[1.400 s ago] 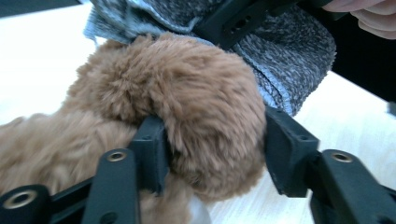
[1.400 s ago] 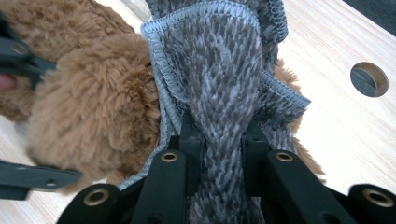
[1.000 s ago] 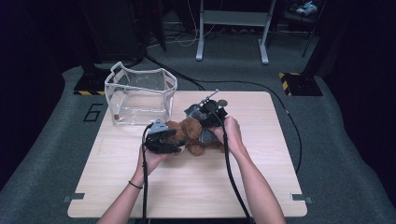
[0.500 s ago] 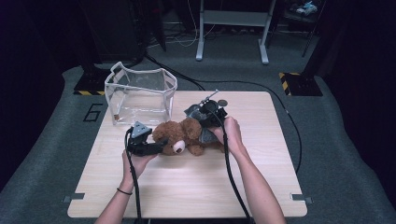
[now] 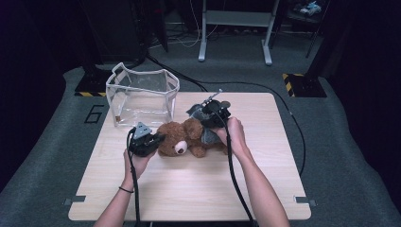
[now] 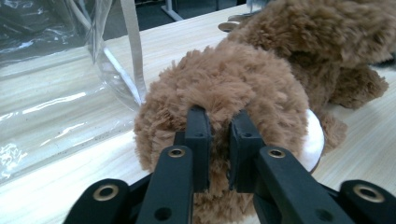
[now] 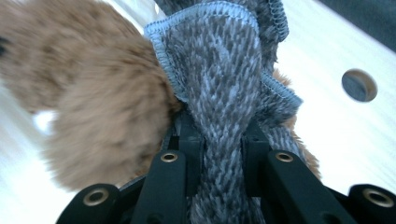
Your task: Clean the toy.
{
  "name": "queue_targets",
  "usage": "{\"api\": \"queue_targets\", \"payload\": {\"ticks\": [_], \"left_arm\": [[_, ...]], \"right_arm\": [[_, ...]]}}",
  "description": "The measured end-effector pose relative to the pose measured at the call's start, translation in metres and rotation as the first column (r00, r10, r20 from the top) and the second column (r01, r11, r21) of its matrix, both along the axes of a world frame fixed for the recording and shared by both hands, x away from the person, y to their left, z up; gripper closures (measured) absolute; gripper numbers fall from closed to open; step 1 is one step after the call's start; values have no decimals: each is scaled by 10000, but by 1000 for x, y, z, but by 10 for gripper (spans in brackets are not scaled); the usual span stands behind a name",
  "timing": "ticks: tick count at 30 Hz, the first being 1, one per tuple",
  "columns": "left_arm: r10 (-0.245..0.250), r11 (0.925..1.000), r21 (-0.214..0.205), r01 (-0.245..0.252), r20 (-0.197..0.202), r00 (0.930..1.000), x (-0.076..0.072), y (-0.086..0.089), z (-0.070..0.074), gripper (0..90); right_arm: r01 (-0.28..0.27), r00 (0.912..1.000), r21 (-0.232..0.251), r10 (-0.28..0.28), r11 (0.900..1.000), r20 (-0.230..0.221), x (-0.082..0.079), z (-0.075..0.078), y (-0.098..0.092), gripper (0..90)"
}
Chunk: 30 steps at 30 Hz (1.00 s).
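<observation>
step: undressing brown plush teddy bear (image 5: 189,138) | left gripper (image 6: 218,140) just closed, pinching head fur | right gripper (image 7: 219,154) clamped on grey knit garment (image 7: 219,70) | next: likely pull apart

A clear plastic bag (image 5: 142,97) with white edging is seen standing open on the far left part of a light wooden table (image 5: 189,189); in the left gripper view its crinkled wall (image 6: 56,93) is shown resting on the tabletop. A round hole (image 7: 358,85) is cut through the tabletop. Grey carpet (image 5: 42,156) is laid around the table, and a "6" (image 5: 94,114) is marked on it at the left. Yellow-and-black striped blocks (image 5: 302,84) and a grey metal stand (image 5: 235,28) are placed beyond the table.
</observation>
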State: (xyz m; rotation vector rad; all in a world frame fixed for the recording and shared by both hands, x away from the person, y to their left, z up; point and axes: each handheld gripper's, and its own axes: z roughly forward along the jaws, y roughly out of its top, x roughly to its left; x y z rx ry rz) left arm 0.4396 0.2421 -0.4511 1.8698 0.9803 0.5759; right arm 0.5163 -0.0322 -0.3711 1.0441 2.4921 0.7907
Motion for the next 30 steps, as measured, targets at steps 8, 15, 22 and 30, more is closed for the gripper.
{"api": "queue_targets", "payload": {"ticks": [8, 15, 22, 30], "left_arm": [[-200, 9998, -38, 200, 60, 9998, 2, 2, 0, 829], [-293, 9995, -141, 294, 74, 9995, 4, 4, -1, 830], [-344, 9993, -109, 345, 89, 9994, 7, 6, -2, 835], [-448, 9989, -100, 448, 33, 9990, 10, 8, -1, 836]], "right_arm": [[-882, 9940, 476, 848, 9950, 696, -29, 36, 21, 760], [-1904, 9816, 827, 1883, 9782, 330, -40, 18, 58, 759], [-1906, 9816, 562, 1907, 9801, 49, -42, -22, 75, 761], [-1061, 9940, 476, 1046, 9932, 329, -48, -30, 42, 762]]}}
